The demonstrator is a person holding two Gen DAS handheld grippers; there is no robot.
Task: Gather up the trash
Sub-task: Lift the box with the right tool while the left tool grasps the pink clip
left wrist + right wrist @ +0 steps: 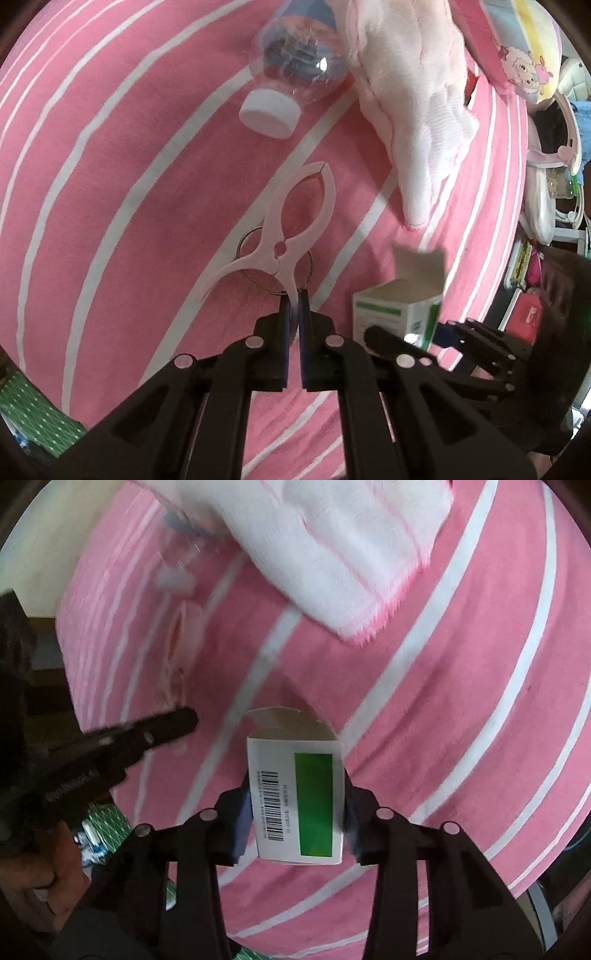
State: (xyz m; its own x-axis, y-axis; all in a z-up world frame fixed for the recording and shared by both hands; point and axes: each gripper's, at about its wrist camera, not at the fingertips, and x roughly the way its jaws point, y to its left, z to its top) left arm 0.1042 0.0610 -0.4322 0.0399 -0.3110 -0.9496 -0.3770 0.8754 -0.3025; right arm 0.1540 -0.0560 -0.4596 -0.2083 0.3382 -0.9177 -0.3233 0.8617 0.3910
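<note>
the left claw (pixel 294 299) points steeply down at the pink striped bed (pixel 110 184), its two pads drawn together on one handle of the white clothes peg (pixel 284 236), so the peg looks pinched there, though whether it is lifted clear of the sheet i cannot tell. the peg's long axis runs straight away from that claw, up towards the clear plastic bottle (pixel 295 62) with its white cap (pixel 269 114), which lies farther up the bed, neck pointing back at the claw. beside the bottle to the right sprawls a white fleecy cloth (pixel 413 110).

right of the peg stands the small white-and-green carton (pixel 299 797), its top flap open. the right claw (pixel 297 816) straddles it: one pad sits against each long side, and the carton appears to be clamped between them rather than loosely framed. the carton's long axis lies in line with the fingers, open end away from the claw. the blurred edges there leave the firmness of the hold uncertain.

so each piece of rubbish already has its own claw on it; the bottle is the one still lying free, and it lies nearer the left claw, straight ahead beyond the peg.
</note>
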